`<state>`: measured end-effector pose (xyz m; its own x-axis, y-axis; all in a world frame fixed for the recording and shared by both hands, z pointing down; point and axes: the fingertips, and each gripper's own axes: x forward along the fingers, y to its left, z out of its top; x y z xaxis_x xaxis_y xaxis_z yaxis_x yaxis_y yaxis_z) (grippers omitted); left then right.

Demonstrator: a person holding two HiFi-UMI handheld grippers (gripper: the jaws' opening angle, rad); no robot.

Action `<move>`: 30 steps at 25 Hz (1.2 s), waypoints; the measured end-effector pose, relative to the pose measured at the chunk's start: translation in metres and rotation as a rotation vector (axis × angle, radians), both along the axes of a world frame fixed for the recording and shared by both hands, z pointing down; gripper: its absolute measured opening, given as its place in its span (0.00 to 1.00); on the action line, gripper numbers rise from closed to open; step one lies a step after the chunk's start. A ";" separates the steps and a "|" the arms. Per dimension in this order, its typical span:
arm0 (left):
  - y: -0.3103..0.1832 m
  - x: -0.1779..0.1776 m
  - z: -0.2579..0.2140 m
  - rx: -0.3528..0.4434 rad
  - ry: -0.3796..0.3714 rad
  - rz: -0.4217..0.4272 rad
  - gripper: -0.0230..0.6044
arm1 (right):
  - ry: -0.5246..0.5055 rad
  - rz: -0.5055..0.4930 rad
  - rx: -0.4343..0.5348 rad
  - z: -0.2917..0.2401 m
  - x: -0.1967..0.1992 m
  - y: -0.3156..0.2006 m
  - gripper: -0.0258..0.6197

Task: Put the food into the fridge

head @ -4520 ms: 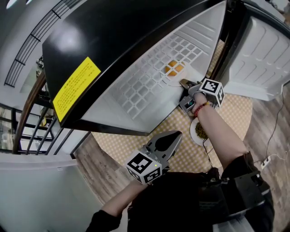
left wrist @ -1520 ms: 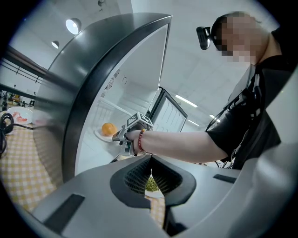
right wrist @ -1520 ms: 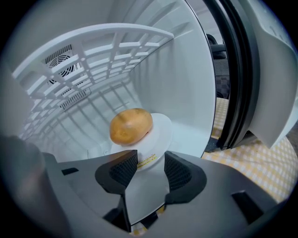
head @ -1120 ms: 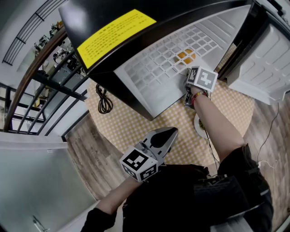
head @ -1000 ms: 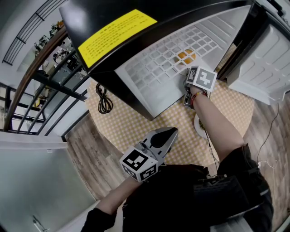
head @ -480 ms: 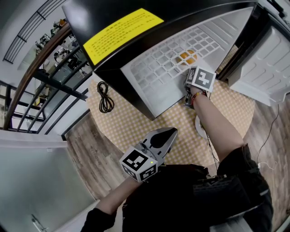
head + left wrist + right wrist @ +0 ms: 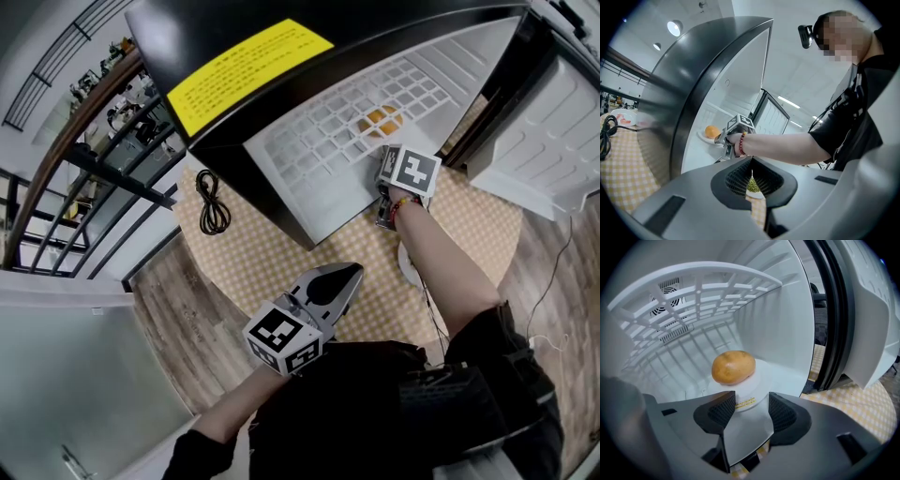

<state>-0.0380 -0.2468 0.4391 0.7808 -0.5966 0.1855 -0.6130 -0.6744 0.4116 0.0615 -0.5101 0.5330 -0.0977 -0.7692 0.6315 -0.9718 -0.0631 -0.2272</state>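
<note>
White plate (image 7: 761, 373) with bun (image 7: 733, 366) down inside fridge (image 7: 787, 310), just freed by widening right gripper (image 7: 752, 394); left gripper (image 7: 752, 164) closed, empty.

Black short-sleeved top (image 7: 375, 394) on this one, and there's a string of red beads (image 7: 742, 143) round the right wrist. Both tools are smooth grey plastic. The left gripper (image 7: 751, 180) and the right gripper (image 7: 747, 408) have ribbed black pads (image 7: 723, 411) inside the jaws, and each carries a white cube (image 7: 283, 339) printed with black square markers.
</note>
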 end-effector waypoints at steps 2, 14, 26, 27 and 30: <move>0.000 0.000 -0.001 0.001 -0.001 0.002 0.06 | 0.000 -0.002 0.004 0.000 0.000 0.002 0.38; 0.003 0.005 -0.001 -0.001 -0.008 -0.003 0.06 | -0.007 -0.032 0.029 -0.005 0.000 0.004 0.40; 0.007 0.027 -0.002 0.004 -0.009 0.008 0.06 | -0.064 0.017 0.037 -0.007 0.031 0.008 0.40; 0.008 0.030 -0.002 0.005 -0.009 0.010 0.06 | -0.068 0.022 0.042 -0.008 0.034 0.009 0.40; 0.011 0.040 -0.001 0.003 -0.006 0.013 0.06 | -0.096 0.023 0.064 -0.014 0.042 0.011 0.35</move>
